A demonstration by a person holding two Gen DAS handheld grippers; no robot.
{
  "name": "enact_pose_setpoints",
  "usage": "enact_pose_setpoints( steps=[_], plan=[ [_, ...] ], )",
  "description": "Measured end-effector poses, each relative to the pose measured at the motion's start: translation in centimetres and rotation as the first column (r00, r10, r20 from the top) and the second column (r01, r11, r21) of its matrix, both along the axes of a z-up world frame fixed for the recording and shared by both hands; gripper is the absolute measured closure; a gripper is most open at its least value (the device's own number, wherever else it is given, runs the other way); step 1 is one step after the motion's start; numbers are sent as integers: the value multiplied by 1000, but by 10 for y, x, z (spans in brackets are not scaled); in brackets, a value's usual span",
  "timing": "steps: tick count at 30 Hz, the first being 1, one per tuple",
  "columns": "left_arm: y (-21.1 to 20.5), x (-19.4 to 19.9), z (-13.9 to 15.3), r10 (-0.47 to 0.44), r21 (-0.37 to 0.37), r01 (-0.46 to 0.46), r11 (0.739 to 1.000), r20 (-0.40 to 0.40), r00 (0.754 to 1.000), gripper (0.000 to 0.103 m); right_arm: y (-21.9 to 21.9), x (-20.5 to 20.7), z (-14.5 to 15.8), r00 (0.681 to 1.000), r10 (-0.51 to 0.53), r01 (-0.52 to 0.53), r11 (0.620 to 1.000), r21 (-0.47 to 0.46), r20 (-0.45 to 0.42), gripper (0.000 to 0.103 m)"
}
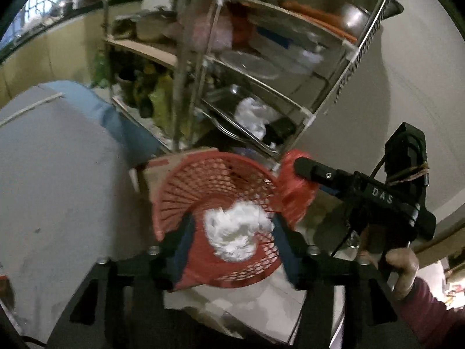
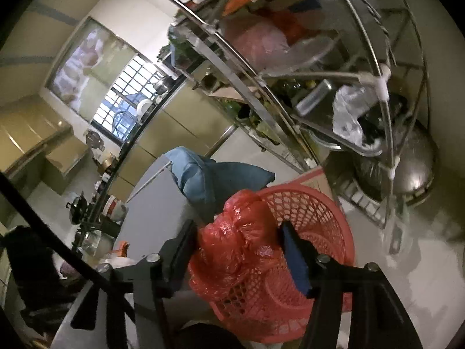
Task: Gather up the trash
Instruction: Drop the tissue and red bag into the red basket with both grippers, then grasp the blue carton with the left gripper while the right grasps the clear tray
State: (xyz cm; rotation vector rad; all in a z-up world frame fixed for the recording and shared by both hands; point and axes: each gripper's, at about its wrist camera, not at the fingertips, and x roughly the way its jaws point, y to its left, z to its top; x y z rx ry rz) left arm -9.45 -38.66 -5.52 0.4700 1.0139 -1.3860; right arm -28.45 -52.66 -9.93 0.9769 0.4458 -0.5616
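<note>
A red mesh trash basket [image 1: 203, 192] stands on the floor below a metal rack. My left gripper [image 1: 232, 232] holds a crumpled white tissue wad [image 1: 237, 234] between its fingers, right over the basket's mouth. My right gripper [image 2: 237, 241] is shut on a crumpled red plastic bag [image 2: 238, 232] at the basket's rim [image 2: 325, 203]. In the left wrist view the right gripper [image 1: 299, 165] and the red bag [image 1: 293, 195] show at the basket's right edge.
A steel shelf rack [image 1: 261, 58] full of containers, bags and pots stands just behind the basket. A white appliance [image 1: 58, 174] with a blue cloth [image 2: 203, 174] on it stands to the left. A cardboard box [image 1: 157, 171] sits behind the basket.
</note>
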Motion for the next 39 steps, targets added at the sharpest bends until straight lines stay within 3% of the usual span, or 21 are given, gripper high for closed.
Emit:
enact_pose_setpoints(
  steps=[2,6,13,17,19,22,24,25,27,31,34,39],
  plan=[
    [-4,-2,-6,-2,10,2,1000,-13,1000,33,-3,-3,-5,1000,-14,13,999,34,16,28],
    [3,4,-12,13,37,-13,999,-2,1000,33,-6,-7,-8,999,-34,32,998,47,39,28],
    [63,30,-10,155,65,-159,985,73,985,33,9,16,-2,998,34,-35,999,24,53,28],
    [131,54,-3,289,45,-298,954,137,947,33,34,58,0,989,144,-145,989,21,32,28],
    [165,67,1,362,31,-372,928,171,916,33,47,79,3,980,196,-197,980,19,26,28],
    [229,96,6,503,10,-515,857,198,841,32,76,126,11,951,311,-311,951,4,10,28],
    [281,119,8,617,-3,-630,776,207,759,31,97,155,17,925,381,-381,925,-12,-4,28],
    [296,126,7,651,-4,-665,747,209,730,31,113,173,20,904,427,-427,904,-21,-11,28],
    [341,147,8,746,-8,-761,648,206,633,30,140,205,22,861,508,-509,860,-30,-24,28],
    [398,181,10,861,-18,-869,495,150,487,29,194,262,23,771,635,-637,770,-37,-46,28],
    [417,199,6,906,-12,-907,420,55,419,27,231,293,24,708,704,-706,706,-57,-64,28],
    [417,228,-18,927,36,-927,372,-55,370,24,279,334,20,589,800,-808,581,-95,-120,28]
  ],
)
